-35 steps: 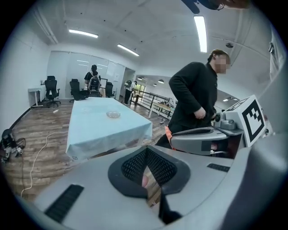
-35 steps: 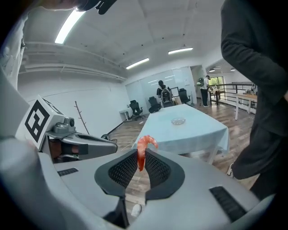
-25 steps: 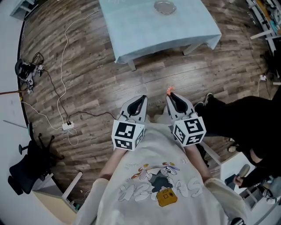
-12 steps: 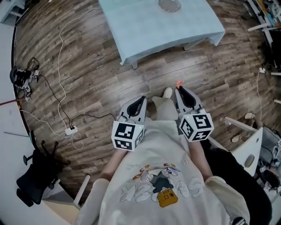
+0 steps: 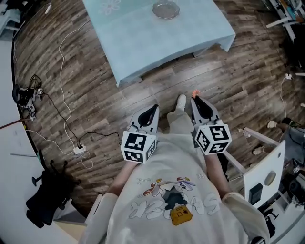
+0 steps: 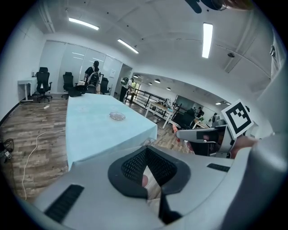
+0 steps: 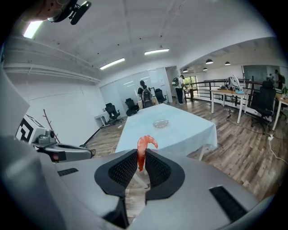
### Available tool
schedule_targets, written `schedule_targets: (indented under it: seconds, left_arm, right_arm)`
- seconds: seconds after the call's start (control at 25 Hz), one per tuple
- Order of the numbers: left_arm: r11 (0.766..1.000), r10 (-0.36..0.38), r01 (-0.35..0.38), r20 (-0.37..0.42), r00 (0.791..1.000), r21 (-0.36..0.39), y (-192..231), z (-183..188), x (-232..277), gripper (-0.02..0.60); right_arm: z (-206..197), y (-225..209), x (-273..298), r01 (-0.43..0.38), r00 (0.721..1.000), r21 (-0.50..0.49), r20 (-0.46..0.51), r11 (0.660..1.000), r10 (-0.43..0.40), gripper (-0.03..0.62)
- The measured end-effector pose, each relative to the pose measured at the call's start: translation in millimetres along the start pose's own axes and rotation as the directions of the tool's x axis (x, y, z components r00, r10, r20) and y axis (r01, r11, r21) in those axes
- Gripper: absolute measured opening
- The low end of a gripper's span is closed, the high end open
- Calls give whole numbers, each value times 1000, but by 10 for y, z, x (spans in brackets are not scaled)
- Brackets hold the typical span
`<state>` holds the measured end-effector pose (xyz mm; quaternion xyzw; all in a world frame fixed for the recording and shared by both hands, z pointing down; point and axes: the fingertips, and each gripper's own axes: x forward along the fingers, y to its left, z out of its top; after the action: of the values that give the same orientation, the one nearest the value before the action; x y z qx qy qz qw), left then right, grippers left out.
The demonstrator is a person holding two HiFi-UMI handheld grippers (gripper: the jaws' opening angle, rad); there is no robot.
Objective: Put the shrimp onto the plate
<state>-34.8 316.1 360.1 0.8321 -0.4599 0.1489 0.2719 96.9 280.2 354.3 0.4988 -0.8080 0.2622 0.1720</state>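
An orange-pink shrimp stands upright between the pads of my right gripper, which is shut on it; its curled end pokes past the fingertips. In the head view the shrimp shows at the tip of the right gripper, over the wooden floor. A small clear plate sits far off on a table with a light blue cloth; the plate lies straight ahead in the right gripper view. My left gripper hangs beside the right one, its tips together and nothing between them.
White and black cables run across the floor at the left, with a power strip. A black office chair stands at the lower left and a white chair at the right. A shoe shows between the grippers.
The table now sits lower and further left in the head view. The dark-clothed person at the right has left the frame. Both grippers keep their hold and pose.
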Motion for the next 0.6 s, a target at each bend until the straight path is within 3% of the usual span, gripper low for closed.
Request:
schedule_targets:
  seconds: [0.2,0.44,0.6]
  left_arm:
    - [997,-22,23,-16,1000,73,-503,385,751,8]
    - [999,12,-10,-37,999,51,-1040,691,1571,8]
    - [997,50,-47,-57,997,55,-1129,761,1770,8]
  right_arm:
    - [358,-715,32,-35,999,-34,18,999,36,71]
    - [601,-1532,1,-131,991,-76,-15,988,130,71]
    - [723,-1743,101,-186,982,-114,-30,976,184,71]
